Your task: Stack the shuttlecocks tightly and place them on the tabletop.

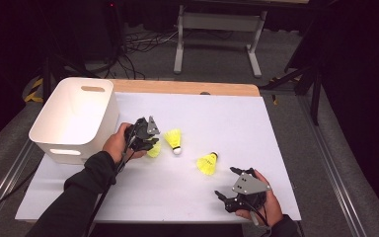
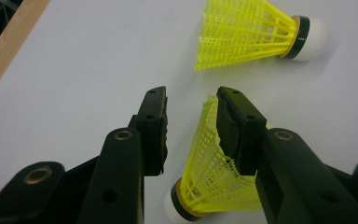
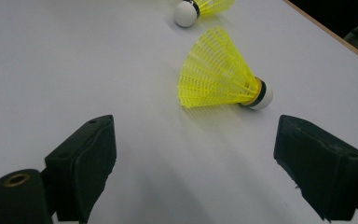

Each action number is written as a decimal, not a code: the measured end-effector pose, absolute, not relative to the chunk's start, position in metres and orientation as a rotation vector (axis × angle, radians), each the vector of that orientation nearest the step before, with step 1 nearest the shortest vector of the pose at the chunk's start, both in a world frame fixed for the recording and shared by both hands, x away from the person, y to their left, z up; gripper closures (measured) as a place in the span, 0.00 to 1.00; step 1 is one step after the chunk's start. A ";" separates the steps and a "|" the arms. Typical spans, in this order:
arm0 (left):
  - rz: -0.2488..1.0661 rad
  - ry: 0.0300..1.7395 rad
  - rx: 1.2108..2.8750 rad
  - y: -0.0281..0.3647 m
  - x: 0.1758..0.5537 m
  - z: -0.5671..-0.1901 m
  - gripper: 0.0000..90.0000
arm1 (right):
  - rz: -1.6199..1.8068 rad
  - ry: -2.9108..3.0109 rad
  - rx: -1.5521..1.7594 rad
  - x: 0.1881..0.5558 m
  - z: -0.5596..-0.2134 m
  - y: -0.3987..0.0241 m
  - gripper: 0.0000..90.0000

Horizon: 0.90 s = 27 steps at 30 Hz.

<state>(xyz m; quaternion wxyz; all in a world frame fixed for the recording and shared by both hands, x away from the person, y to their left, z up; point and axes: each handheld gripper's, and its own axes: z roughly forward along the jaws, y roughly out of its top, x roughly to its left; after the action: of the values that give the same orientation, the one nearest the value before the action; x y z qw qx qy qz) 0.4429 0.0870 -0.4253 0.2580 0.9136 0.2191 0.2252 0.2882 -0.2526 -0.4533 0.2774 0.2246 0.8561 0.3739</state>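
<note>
Beside the white bin (image 1: 74, 118), on the white bench (image 1: 128, 197), the left tongs (image 2: 191, 105) are held over a yellow shuttlecock (image 2: 209, 182) whose netted skirt lies between the parted jaws; one jaw rests against the skirt's edge, the other stands clear of it, so nothing is clamped. A second shuttlecock (image 2: 256, 32) is seen lying just beyond, cork to the right in the left gripper view. Near the bench's front edge the right tongs (image 3: 193, 158) are held wide apart with nothing between them, a third shuttlecock (image 3: 221, 74) lying on its side ahead of them.
</note>
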 end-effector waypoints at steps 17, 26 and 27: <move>0.631 0.570 2.438 0.082 0.441 -0.416 0.70 | 1.005 2.289 0.608 0.288 -0.452 -0.254 0.16; 0.599 0.558 2.416 0.081 0.440 -0.414 0.68 | 1.009 2.288 0.615 0.288 -0.452 -0.255 0.16; 0.605 0.556 2.414 0.081 0.439 -0.413 0.68 | 1.010 2.287 0.615 0.288 -0.451 -0.255 0.16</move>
<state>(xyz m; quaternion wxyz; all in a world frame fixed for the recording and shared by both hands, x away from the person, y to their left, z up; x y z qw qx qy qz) 0.4390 0.0811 -0.4133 0.2913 0.9056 0.2086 0.2268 0.2880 -0.2551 -0.4513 0.2794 0.2295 0.8529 0.3767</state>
